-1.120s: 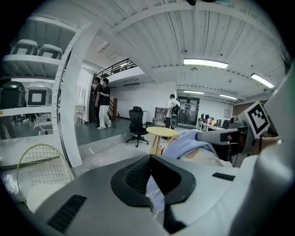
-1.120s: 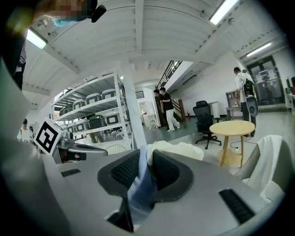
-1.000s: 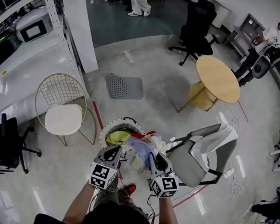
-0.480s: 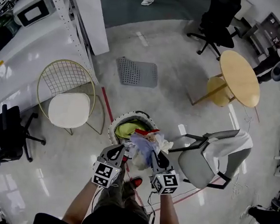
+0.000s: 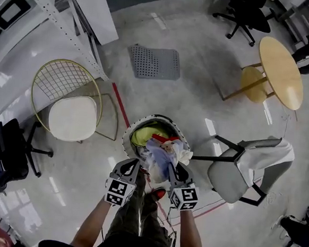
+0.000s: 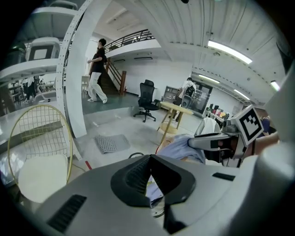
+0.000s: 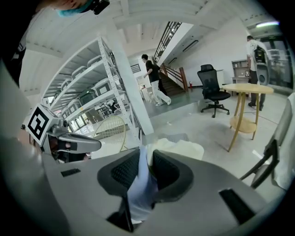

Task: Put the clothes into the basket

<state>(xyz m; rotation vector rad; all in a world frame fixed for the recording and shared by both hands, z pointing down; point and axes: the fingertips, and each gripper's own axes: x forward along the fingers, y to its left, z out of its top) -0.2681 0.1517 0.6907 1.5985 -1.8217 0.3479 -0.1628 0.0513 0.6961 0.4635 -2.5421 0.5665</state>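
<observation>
clothes [image 5: 161, 154] sunk toward basket [image 5: 129, 137], pinched in right tool [image 5: 174, 170], left tool [image 5: 134, 166]

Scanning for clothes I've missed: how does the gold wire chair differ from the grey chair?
The gold wire chair stands left of the basket; the grey chair stands right of it. The wire chair has a round mesh back and a bare white seat pad; the grey chair has a black frame and a white cloth draped over its back. Both stand on the floor beside the basket.
</observation>
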